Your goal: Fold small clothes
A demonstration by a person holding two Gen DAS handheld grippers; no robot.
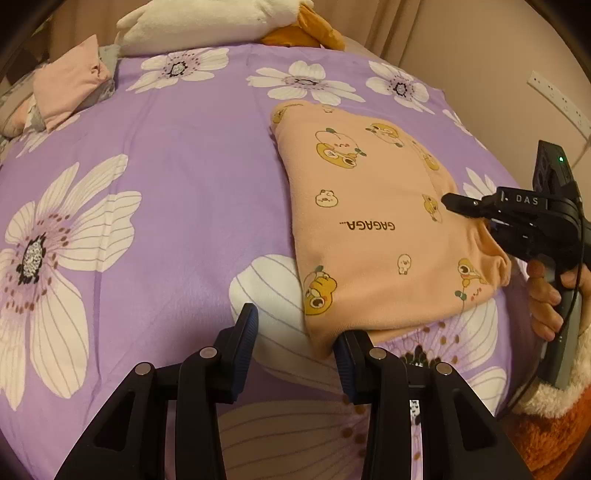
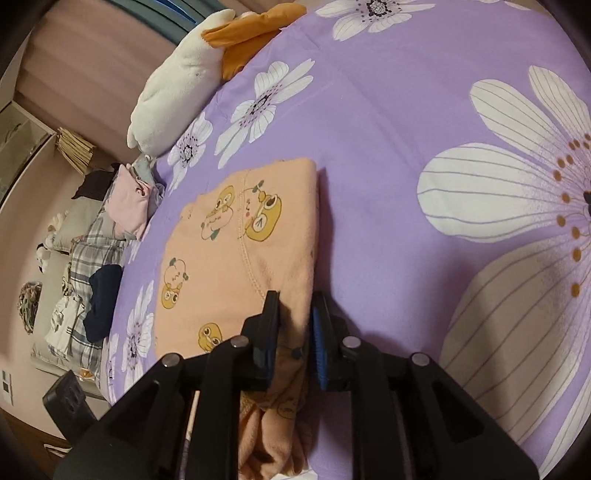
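A peach garment (image 1: 373, 221) with yellow cartoon prints lies folded on the purple flowered bedspread (image 1: 177, 184). My left gripper (image 1: 295, 332) is open and empty, with its right finger just at the garment's near corner. My right gripper (image 1: 480, 218) reaches in from the right and pinches the garment's edge. In the right wrist view the garment (image 2: 236, 251) runs between the two fingers of my right gripper (image 2: 293, 325), which are closed on a fold of it, with bunched cloth hanging below.
A white and orange plush toy (image 1: 221, 22) lies at the far edge of the bed. Folded pink clothes (image 1: 70, 92) sit at the far left. More clothes and a plaid cloth (image 2: 92, 266) are piled beside the bed. A wall (image 1: 498, 55) with a socket strip stands to the right.
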